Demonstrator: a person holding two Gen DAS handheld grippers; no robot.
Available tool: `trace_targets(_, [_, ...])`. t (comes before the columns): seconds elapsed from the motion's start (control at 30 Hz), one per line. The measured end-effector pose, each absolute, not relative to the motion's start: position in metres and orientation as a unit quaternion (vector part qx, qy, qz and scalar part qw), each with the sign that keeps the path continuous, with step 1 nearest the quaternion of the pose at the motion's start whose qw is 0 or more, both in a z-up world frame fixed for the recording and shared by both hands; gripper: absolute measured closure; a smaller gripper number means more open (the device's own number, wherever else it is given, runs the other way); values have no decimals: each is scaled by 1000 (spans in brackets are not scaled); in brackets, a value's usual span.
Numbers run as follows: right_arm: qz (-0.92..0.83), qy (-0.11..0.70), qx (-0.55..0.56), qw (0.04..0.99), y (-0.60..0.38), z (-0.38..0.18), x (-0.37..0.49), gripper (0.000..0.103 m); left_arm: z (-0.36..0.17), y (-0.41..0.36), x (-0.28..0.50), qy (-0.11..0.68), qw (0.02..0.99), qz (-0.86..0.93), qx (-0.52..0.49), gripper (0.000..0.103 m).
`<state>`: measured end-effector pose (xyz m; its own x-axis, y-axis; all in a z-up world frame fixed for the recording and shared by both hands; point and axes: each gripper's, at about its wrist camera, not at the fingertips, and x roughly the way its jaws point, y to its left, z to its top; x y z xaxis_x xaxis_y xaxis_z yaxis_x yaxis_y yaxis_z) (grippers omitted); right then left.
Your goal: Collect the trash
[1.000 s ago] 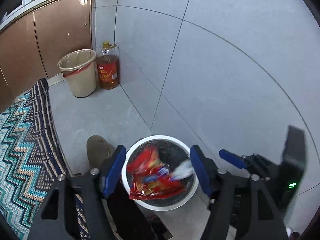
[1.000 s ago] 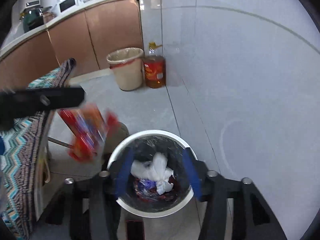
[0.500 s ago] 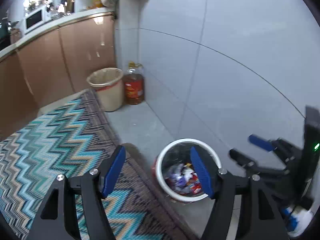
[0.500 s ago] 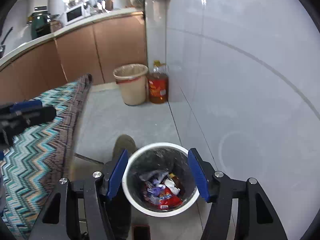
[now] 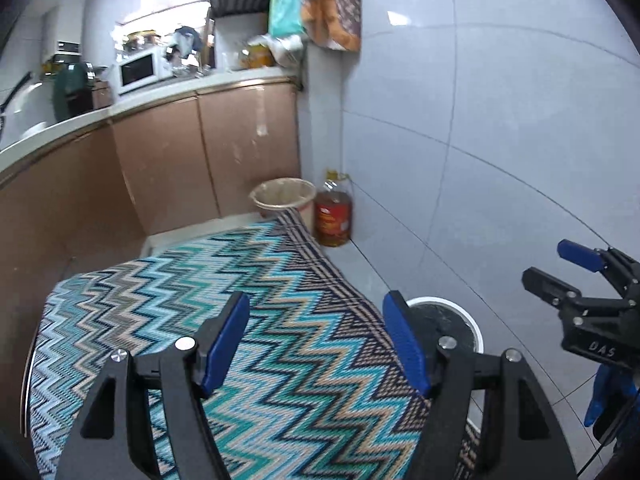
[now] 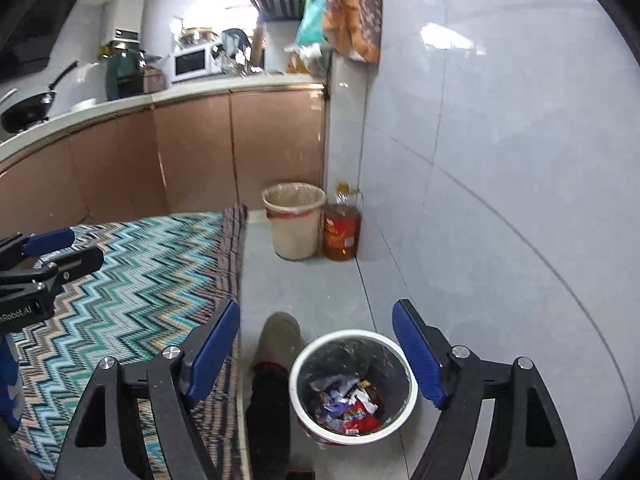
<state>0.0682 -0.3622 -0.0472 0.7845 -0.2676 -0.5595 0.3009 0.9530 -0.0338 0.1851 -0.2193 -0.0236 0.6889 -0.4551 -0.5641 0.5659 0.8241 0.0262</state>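
Wrappers (image 6: pixel 349 403) sit in the white-rimmed bin (image 6: pixel 294 372) on the floor; a second ago the red packet was still dropping in. Both grippers have pulled up and back since. Right gripper (image 6: pixel 316 350): jaws wide, empty, bin between and below them. Left gripper (image 5: pixel 318 338): jaws wide, empty, over the zigzag cloth (image 5: pixel 160 292), bin rim (image 5: pixel 460 308) beside its right finger.

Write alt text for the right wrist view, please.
The open, empty right gripper hangs over a white-rimmed bin holding wrappers on a grey floor. A zigzag cloth and the left gripper lie left; a beige bin and oil bottle stand behind.
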Motion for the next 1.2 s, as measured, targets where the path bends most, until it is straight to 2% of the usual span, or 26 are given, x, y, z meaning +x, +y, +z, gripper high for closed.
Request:
trace_targets(0.17, [-128,273,8,954,-327,-27,61,11,-10,-184,170,259,929,-250,90,33])
trace_targets(0.37, [-109,257,-9,960,-291,-14,50,1,-4,-145,152,247,940,-219,85,33])
trace_targets(0.83, [-119,212,-39,969,-246,4,-1,0,3,-71,103,191,968,-134,93,31])
trace_targets(1.13, [-121,217,-27,968,-235,-7,-22,0,5,-52,67,140,983,-69,101,22])
trace_targets(1.2, [-121,219,-23,968,-235,-10,-24,0,4,-51,61,132,984,-62,104,16])
